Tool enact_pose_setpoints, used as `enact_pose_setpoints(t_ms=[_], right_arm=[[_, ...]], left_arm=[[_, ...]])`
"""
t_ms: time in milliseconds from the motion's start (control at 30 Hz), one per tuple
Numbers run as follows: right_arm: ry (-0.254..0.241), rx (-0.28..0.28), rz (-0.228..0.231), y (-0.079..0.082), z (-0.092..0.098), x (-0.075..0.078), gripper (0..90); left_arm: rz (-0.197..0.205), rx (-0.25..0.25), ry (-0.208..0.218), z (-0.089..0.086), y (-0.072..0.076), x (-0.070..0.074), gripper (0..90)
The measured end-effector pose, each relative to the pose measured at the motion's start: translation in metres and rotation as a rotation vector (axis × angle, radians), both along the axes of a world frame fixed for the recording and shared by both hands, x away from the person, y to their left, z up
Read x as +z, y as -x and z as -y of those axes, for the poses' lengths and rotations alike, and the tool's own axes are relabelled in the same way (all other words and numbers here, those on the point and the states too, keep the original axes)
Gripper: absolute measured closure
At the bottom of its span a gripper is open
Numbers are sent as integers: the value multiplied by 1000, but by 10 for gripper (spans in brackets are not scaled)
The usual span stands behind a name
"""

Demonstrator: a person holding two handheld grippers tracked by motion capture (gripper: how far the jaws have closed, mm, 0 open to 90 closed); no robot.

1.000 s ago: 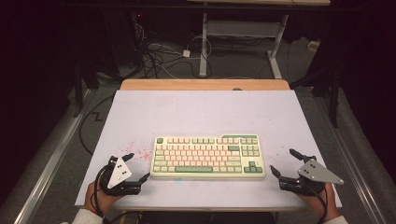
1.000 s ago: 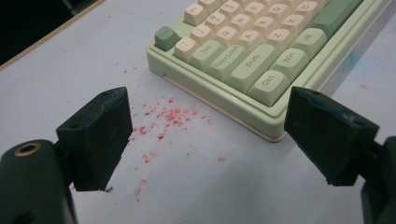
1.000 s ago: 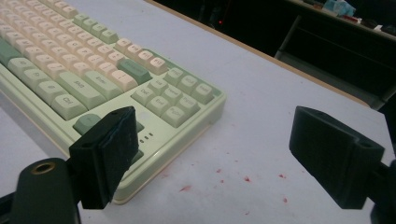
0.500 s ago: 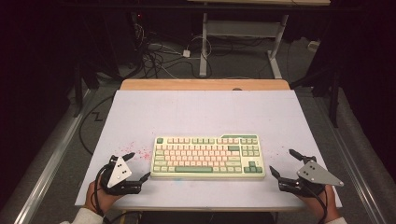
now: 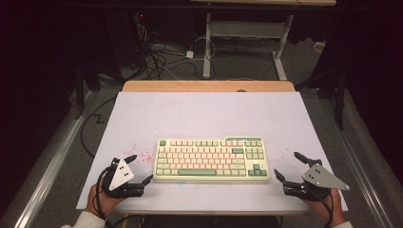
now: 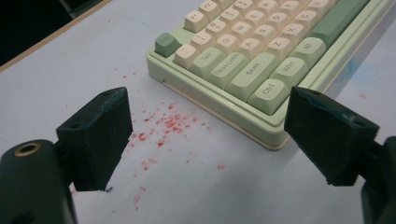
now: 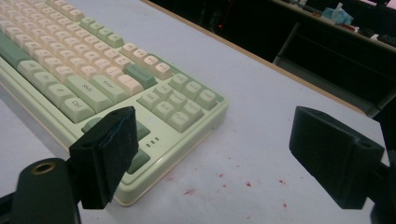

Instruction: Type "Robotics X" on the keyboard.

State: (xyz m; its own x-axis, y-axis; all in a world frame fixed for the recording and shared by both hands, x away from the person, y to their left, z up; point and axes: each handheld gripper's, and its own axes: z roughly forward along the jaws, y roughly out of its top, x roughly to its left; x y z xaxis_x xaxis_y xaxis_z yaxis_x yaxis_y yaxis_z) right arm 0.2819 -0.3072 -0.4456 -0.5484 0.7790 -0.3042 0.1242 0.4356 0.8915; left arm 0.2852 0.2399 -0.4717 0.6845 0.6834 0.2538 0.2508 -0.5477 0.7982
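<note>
One pale green keyboard with cream and green keys is laid flat mid-tabletop, flanked by the left claw and right claw, both held wide open, empty.

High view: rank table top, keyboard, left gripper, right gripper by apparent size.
1. Table top, by far the largest.
2. Keyboard.
3. Left gripper and right gripper: they look about alike, so no ranking; both are much smaller than the keyboard.
</note>
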Motion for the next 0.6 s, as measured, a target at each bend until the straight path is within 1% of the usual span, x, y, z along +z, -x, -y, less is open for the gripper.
enact_pose_setpoints(t_ms=[200,400,500,600], right_arm=[[10,4,2,0,0,-1,159],[9,7,-5,-3,0,-2,159],[8,8,-6,-4,-1,-3,159],[6,8,-8,-5,-1,-3,159]], left_arm=[[-5,3,-1,1,-2,-1,145],[-9,4,-10,2,-3,-1,145],[-8,11,2,1,-3,-1,145],[-13,12,-3,1,-3,-1,145]])
